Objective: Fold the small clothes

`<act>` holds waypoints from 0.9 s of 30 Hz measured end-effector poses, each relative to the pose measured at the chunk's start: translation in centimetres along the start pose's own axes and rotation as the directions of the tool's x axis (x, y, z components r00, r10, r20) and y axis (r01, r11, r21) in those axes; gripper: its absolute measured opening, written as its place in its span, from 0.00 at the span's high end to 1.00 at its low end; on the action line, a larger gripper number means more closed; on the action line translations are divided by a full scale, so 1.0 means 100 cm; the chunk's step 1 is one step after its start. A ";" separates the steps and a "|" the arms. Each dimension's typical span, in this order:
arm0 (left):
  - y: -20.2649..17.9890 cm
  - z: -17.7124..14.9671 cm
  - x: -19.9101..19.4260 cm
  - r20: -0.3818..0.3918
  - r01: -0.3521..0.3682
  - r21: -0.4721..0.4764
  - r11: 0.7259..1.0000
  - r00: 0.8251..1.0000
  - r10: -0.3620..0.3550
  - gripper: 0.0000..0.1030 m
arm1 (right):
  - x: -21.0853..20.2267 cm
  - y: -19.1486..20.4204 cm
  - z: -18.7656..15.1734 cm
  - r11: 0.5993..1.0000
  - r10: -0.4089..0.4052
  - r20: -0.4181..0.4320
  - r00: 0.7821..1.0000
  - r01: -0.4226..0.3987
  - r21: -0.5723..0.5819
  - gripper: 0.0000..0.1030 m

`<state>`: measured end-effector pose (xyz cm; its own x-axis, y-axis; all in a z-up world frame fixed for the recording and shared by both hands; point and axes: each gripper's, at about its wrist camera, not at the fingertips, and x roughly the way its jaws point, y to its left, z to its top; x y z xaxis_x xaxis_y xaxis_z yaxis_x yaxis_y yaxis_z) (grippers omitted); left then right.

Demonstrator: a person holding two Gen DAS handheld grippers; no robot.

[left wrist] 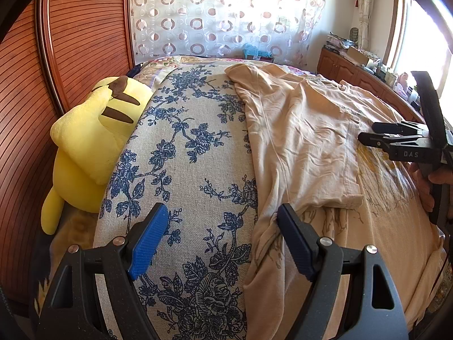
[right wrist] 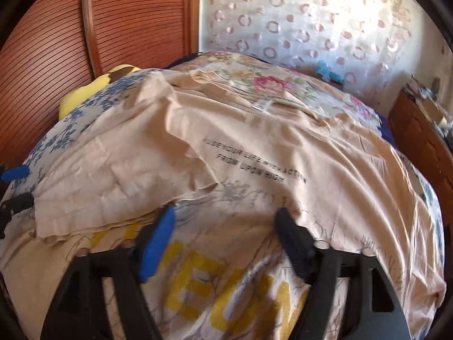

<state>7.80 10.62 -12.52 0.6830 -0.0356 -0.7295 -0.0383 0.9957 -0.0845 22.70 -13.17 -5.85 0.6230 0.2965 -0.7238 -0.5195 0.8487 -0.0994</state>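
A beige T-shirt (left wrist: 300, 141) lies spread on the bed, its left side and sleeve folded in over the front. The right wrist view shows its black lettering and yellow print (right wrist: 254, 187). My left gripper (left wrist: 223, 223) is open and empty, low over the shirt's left edge, its right finger touching or just above the fabric. My right gripper (right wrist: 226, 226) is open and empty, over the printed front beside the folded flap's hem. It also shows in the left wrist view (left wrist: 368, 131) at the right. The left gripper's fingertips (right wrist: 17, 172) show at the right wrist view's left edge.
A blue-flowered bedcover (left wrist: 187, 153) lies under the shirt. A yellow plush toy (left wrist: 90, 147) sits at the left against a slatted wooden wardrobe (left wrist: 70, 42). A patterned curtain (left wrist: 226, 14) hangs behind. A wooden cabinet with clutter (left wrist: 354, 65) stands at the right.
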 end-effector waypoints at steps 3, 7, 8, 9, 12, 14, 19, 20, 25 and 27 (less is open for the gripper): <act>-0.001 0.000 0.000 -0.003 -0.005 0.007 1.000 1.000 0.005 0.22 | 0.006 0.002 0.001 1.000 0.023 -0.022 1.000 -0.023 -0.015 0.07; -0.005 -0.001 0.001 -0.020 -0.008 0.040 0.999 1.000 0.008 0.17 | 0.009 0.000 0.004 1.000 0.012 -0.035 0.999 -0.012 0.008 0.01; -0.008 -0.001 0.001 -0.022 -0.015 0.054 0.998 1.000 0.016 0.17 | 0.010 -0.001 0.005 1.000 0.010 -0.037 0.999 -0.010 0.009 0.01; -0.008 -0.001 0.000 -0.023 -0.006 0.057 0.998 1.000 0.008 0.17 | 0.010 -0.001 0.005 1.000 0.009 -0.038 0.999 -0.009 0.010 0.01; -0.010 0.001 0.000 -0.031 -0.001 0.064 0.998 1.000 0.003 0.17 | 0.012 -0.001 0.007 1.000 0.013 -0.040 0.999 -0.012 0.012 0.01; -0.009 0.002 -0.001 -0.031 0.004 0.060 0.998 1.000 -0.002 0.17 | 0.012 -0.001 0.007 1.000 0.013 -0.041 0.999 -0.013 0.012 0.01; -0.014 0.010 -0.020 0.045 0.000 0.050 0.999 0.999 -0.002 0.17 | -0.007 -0.002 0.004 1.000 0.004 0.005 1.000 -0.004 0.010 0.02; -0.017 0.013 -0.025 0.060 0.006 0.051 0.999 0.998 -0.009 0.17 | -0.017 -0.002 0.003 1.000 0.020 0.032 0.999 -0.020 0.014 0.02; -0.042 0.028 -0.041 0.124 0.059 0.067 0.996 0.990 -0.067 0.17 | -0.079 -0.003 -0.002 0.999 0.039 0.151 0.988 -0.043 0.022 0.02; -0.056 0.034 -0.041 0.142 0.096 0.070 0.993 0.984 -0.105 0.17 | -0.105 -0.003 -0.007 1.000 0.024 0.193 0.981 -0.027 0.014 0.02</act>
<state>7.63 5.53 -6.76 0.7799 -0.1274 -0.6128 0.0782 0.9912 -0.1066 15.89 -16.84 1.31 0.7118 0.3959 -0.5802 -0.5277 0.8465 -0.0698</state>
